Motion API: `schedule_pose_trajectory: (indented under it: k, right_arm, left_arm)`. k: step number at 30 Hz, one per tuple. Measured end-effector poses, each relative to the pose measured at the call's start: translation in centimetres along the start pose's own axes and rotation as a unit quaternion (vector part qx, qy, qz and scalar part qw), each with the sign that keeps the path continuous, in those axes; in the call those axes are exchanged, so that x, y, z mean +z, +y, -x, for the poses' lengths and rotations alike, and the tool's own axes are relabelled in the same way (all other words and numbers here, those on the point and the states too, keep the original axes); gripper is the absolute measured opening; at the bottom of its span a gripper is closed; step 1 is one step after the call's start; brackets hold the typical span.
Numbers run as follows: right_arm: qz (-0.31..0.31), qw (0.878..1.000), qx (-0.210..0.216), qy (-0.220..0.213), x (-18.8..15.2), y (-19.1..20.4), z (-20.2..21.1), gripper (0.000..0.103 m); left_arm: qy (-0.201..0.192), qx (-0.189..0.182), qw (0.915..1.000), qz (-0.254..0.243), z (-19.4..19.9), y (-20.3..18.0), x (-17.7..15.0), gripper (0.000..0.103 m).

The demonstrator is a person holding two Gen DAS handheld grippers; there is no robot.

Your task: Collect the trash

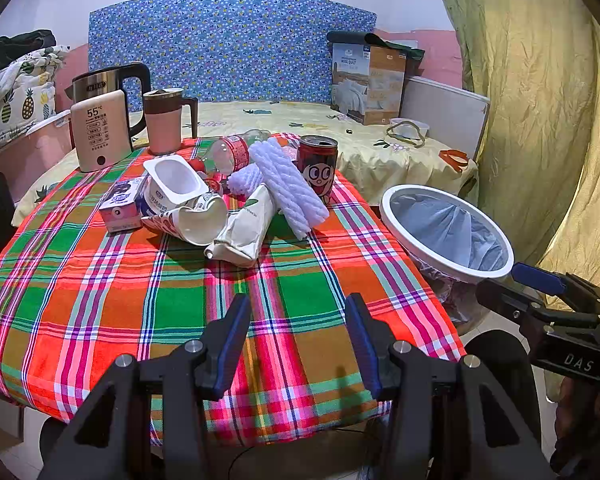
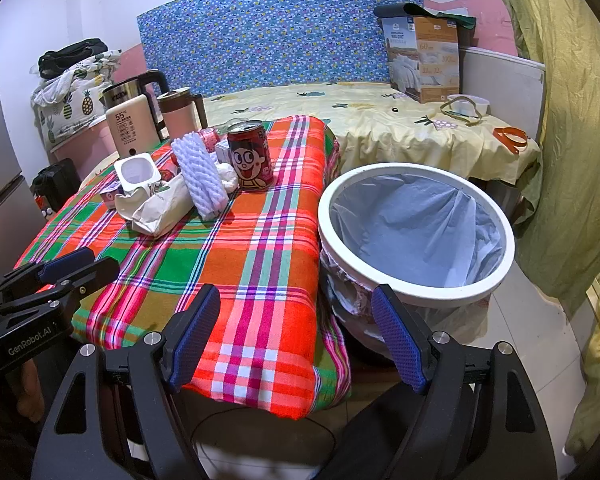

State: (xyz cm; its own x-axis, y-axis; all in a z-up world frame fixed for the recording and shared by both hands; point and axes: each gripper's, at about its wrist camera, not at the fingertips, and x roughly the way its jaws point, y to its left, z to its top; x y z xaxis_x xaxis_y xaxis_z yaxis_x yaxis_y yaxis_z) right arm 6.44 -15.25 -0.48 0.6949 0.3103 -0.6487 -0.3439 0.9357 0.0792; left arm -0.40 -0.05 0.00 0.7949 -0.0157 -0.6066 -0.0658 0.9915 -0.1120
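Two black handheld grippers with blue finger pads hover over a table draped in a red, green and orange plaid cloth [image 1: 100, 300]. Jaws of both the left gripper [image 1: 298, 340] and the right gripper [image 2: 296, 336] stand apart, holding nothing. Trash sits heaped at the table's far end: a red cartoon-faced drink can [image 1: 317, 168], white foam netting [image 1: 288, 184], a crumpled paper cup [image 1: 198, 220]. A white-rimmed bin lined with a pale plastic bag [image 2: 416, 296] stands just beside the table.
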Motion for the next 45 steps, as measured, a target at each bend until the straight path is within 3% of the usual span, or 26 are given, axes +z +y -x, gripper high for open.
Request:
schedule_pose_trajectory:
  k: [17,26,37,45]
  right_arm:
    - [0.001,1.0,0.013,0.005,0.5,0.1,-1.0,0.079]
    - [0.015,0.998,0.051,0.022,2.3,1.0,-3.9,0.079]
    - [0.035,0.995,0.093,0.025,5.3,2.7,-6.7,0.079]
    - [0.048,0.991,0.119,0.041,6.2,4.5,-9.4,0.068]
  left_arm:
    - [0.016,0.003,0.9998,0.006,-1.4,0.9,0.5,0.051]
    - [0.015,0.024,0.9995,0.011,-3.8,3.5,2.5,0.051]
    - [-0.017,0.068,0.9967,0.041,-4.8,8.3,5.6,0.051]
    - [-0.018,0.078,0.9946,0.066,-7.3,11.6,7.8,0.051]
